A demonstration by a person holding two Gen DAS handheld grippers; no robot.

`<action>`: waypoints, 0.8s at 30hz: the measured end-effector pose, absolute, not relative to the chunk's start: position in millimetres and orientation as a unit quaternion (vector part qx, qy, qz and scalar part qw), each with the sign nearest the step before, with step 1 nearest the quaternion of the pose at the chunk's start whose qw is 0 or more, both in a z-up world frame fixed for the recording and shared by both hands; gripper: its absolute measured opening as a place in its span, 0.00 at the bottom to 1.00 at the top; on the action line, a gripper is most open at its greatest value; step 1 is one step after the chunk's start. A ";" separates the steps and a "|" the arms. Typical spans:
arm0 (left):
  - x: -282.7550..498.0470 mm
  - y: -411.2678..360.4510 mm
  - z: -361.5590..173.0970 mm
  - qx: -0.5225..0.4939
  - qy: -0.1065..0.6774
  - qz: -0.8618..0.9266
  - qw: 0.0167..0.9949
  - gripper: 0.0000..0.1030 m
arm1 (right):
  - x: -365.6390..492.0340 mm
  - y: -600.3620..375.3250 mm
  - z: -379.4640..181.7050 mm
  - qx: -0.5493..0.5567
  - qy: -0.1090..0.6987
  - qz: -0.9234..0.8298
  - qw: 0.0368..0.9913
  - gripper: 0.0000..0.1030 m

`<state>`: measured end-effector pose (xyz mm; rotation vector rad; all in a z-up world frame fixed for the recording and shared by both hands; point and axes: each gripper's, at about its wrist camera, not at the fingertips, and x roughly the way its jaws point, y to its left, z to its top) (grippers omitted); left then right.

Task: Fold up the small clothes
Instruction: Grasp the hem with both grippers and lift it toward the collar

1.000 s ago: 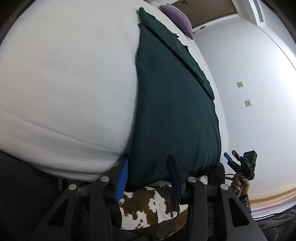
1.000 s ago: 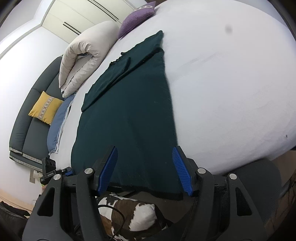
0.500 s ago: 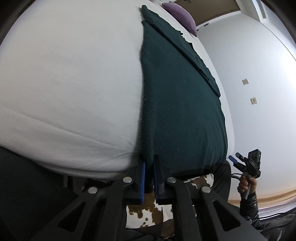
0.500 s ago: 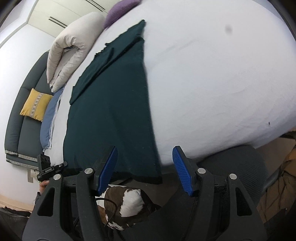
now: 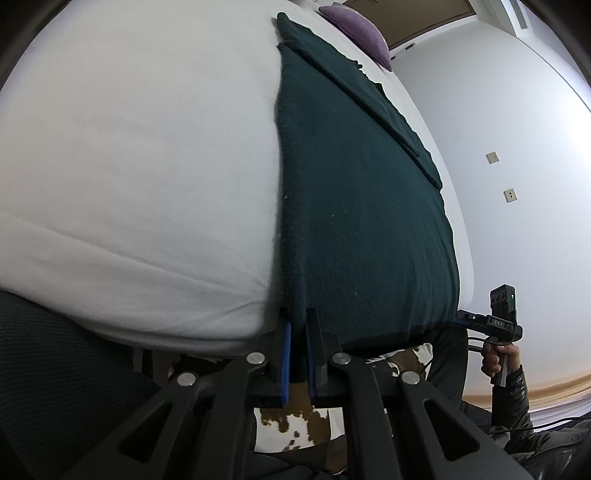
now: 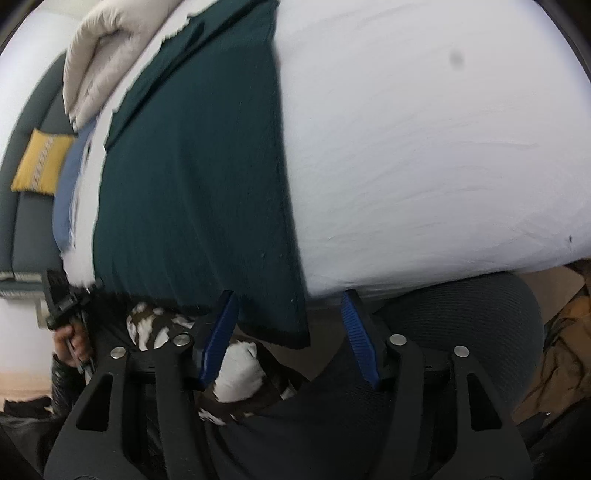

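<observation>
The left hand-held gripper [image 5: 298, 345] is clenching the near corner of the dark green garment [image 5: 362, 206] lying flat on the white bed [image 5: 140, 147], while the right hand-held gripper [image 6: 291, 332], its jaws narrowing but unclenched, is straddling the opposite corner, likely readying a two-corner fold.

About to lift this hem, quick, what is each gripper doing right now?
Left gripper: shut on the dark green garment.
Right gripper: open, jaws closing in, the garment's corner between them.

A dark teal-green garment [image 5: 362, 206] lies on a white bed [image 5: 140, 155]. Both grippers have blue finger pads [image 6: 360, 341]. A purple pillow [image 5: 354, 27] sits at one o'clock; a mustard-yellow cushion [image 6: 38, 166] on a grey sofa [image 6: 22, 218] at nine o'clock.
</observation>
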<state>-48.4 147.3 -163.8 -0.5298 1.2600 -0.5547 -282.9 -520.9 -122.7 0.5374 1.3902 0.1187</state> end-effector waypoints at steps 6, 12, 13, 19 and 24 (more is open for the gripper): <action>-49.2 148.2 -162.0 -0.240 0.573 -0.254 0.741 0.07 | -289.9 -522.4 -135.8 0.256 0.635 0.081 0.724 0.19; -53.0 146.4 -155.9 -0.237 0.565 -0.262 0.746 0.06 | -303.3 -528.2 -125.3 0.291 0.586 0.092 0.751 0.07; -53.9 146.4 -153.1 -0.238 0.562 -0.266 0.747 0.06 | -304.2 -526.8 -122.6 0.292 0.581 0.092 0.754 0.07; -59.2 151.4 -130.6 -0.255 0.534 -0.269 0.760 0.06 | -302.2 -515.2 -94.4 0.299 0.533 0.104 0.784 0.06; -62.2 153.6 -112.6 -0.274 0.510 -0.277 0.767 0.06 | -290.2 -509.9 -68.0 0.303 0.501 0.118 0.802 0.06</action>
